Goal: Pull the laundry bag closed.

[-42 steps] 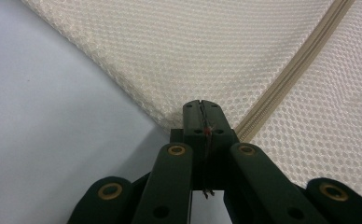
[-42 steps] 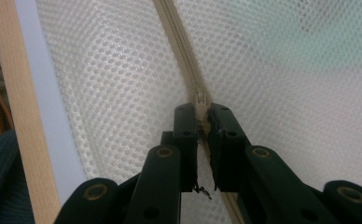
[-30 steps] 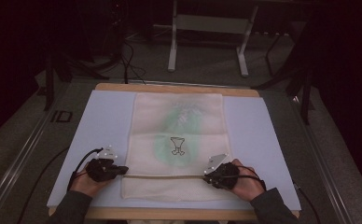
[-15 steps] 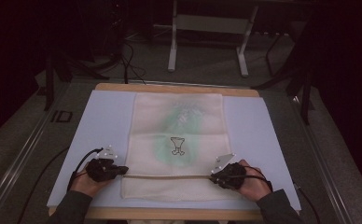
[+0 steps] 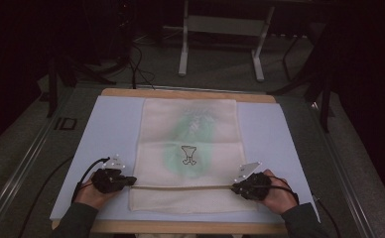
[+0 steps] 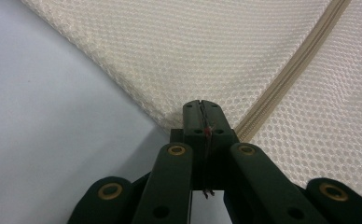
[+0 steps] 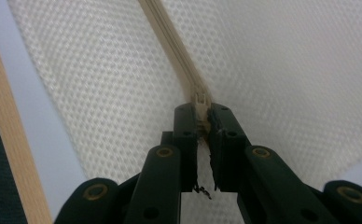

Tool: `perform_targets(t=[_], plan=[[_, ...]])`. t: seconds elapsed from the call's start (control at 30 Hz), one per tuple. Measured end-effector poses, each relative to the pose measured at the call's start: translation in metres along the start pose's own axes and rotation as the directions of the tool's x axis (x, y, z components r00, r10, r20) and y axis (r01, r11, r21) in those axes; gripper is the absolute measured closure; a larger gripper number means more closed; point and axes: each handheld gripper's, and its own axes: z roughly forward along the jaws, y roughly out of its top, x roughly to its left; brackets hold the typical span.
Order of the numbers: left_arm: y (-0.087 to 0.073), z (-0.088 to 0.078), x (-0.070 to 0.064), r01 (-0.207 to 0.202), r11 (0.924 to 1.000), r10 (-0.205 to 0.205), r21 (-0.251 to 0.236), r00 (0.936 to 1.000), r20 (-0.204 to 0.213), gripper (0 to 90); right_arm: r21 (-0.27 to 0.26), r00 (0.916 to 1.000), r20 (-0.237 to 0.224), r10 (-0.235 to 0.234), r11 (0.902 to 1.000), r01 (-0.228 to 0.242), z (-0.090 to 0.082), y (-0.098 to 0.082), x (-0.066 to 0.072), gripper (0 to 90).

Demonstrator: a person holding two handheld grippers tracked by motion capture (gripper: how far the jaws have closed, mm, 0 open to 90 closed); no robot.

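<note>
Table [image 5: 190,93] with wooden edge, topped by a pale blue mat [image 5: 111,129]; high view also takes in dark floor and a metal stand's legs [image 5: 220,44] beyond the table's far edge; neither gripper view reaches that far.

Cream mesh bag [image 5: 188,124] lies flat at the mat's centre, long side running away from the person; high view shows a green shape inside the bag [image 5: 193,134] and a small dark-outlined figure [image 5: 188,154] near the bag's middle; the gripper views show the honeycomb weave instead, too fine to make out from above.

Zipper [image 5: 180,187] runs across the bag near its near end, side to side; in the left gripper view it is a tan band [image 6: 291,74] slanting up and away; in the right gripper view [image 7: 174,51] it ends at the slider.

Left gripper [image 5: 126,180] sits at the bag's left edge, at the zipper's left end, held by the left hand [image 5: 94,194]; left gripper view [image 6: 201,109] shows the jaws pressed fully together on the bag's edge beside the zipper's end, mat on one side.

Right gripper [image 5: 236,188] at the bag's right edge, held by the right hand [image 5: 277,196]; right gripper view [image 7: 201,112] shows jaws nearly closed, pinching the zipper slider [image 7: 200,103] between them; the table's wooden edge [image 7: 6,140] shows at that view's left.
</note>
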Motion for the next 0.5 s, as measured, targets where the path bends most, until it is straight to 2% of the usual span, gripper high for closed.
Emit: perform_targets(t=[0.4,0.5], plan=[[0.0,0.0,0.0,0.001,1.0,-0.001,-0.001,1.0,0.0,90.0,0.011,0.9992,0.007,0.04,0.9991,-0.04,-0.008,-0.019,-0.011,82.1],[0.0,0.0,0.0,0.001,1.0,-0.001,-0.001,1.0,-0.001,90.0,0.023,0.9978,0.021,0.063,0.9977,-0.063,-0.012,-0.03,-0.015,82.1]])
